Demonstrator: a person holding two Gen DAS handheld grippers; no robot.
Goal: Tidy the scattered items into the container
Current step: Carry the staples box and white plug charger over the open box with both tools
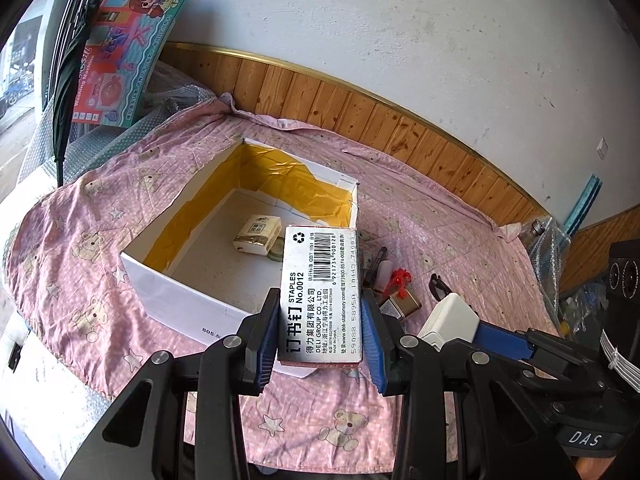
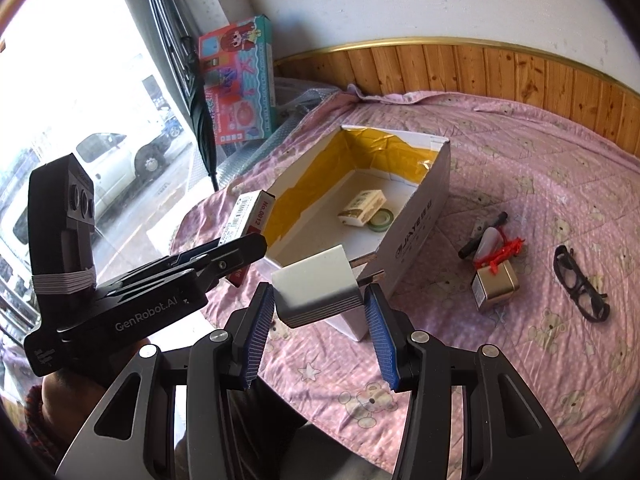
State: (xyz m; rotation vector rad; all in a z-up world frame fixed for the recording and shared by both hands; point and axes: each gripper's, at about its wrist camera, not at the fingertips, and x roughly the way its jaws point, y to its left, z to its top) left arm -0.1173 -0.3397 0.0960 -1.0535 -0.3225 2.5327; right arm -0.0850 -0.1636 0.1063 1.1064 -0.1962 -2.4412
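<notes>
My left gripper (image 1: 320, 332) is shut on a staples box (image 1: 322, 292), held over the near right corner of the white cardboard box (image 1: 176, 284) with yellow lining. Inside that box lie a small tissue pack (image 1: 256, 236) and a tape roll (image 2: 380, 219). My right gripper (image 2: 320, 320) is shut on a white plug adapter (image 2: 320, 284), close to the near corner of the cardboard box (image 2: 420, 224). On the pink quilt (image 2: 540, 168) to the right lie a small tin (image 2: 494, 286) with red string, a black pen (image 2: 482, 232) and black glasses (image 2: 580, 284).
A toy carton (image 2: 240, 80) and a folded umbrella (image 2: 202, 112) lean by the window at the far left. Wood panelling (image 2: 520, 72) runs behind the quilt. Bubble wrap and a bottle (image 1: 538, 228) sit at the quilt's right edge.
</notes>
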